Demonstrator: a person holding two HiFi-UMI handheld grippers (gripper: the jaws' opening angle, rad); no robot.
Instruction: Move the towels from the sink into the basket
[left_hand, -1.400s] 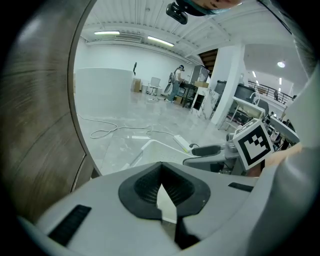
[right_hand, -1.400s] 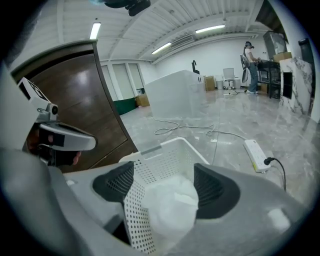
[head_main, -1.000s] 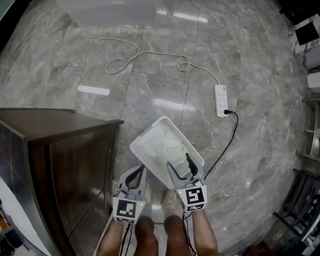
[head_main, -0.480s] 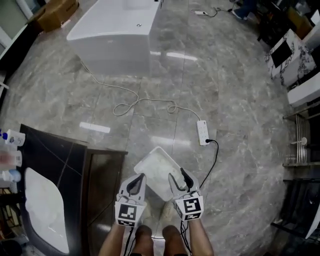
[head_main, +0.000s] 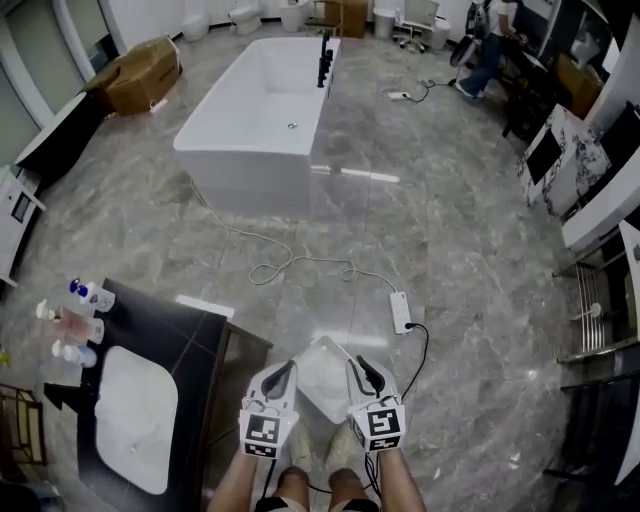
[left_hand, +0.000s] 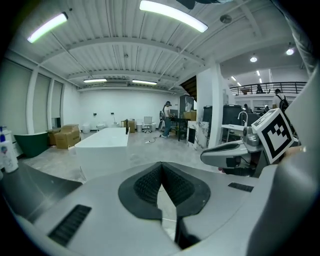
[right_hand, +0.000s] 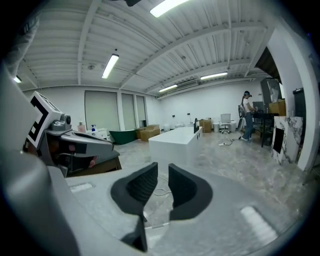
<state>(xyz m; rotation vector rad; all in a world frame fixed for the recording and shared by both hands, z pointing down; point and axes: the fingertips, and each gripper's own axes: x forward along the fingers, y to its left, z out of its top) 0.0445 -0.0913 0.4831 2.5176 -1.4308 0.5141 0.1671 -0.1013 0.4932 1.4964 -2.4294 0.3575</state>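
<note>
The white rectangular plastic basket (head_main: 322, 372) sits on the grey marble floor (head_main: 460, 250) at the lower centre of the head view, just ahead of both grippers. Its inside reads pale, and I can't pick out the towels (too small and washed out from up here). The white oval sink (head_main: 135, 432) is at lower left, set into the dark vanity top (head_main: 190, 335), whose near corner comes close to the basket.

My left gripper (head_main: 283, 370) overlaps the basket's left edge in the frame. In its own view the black ribbed pads (left_hand: 147, 184) meet at the tips with nothing between them. My right gripper (head_main: 364, 372) overlaps the basket's right edge. Its pads (right_hand: 142, 185) stand a narrow slit apart, having just been closing, and only floor shows through the gap.

Further out, a white power strip (head_main: 402, 312) lies just above and right of the basket. A white freestanding bathtub (head_main: 262, 120) fills the upper centre. A few bottles (head_main: 75, 325) cluster at the vanity's left end, and a brown cardboard box (head_main: 140, 75) lies at upper left.
</note>
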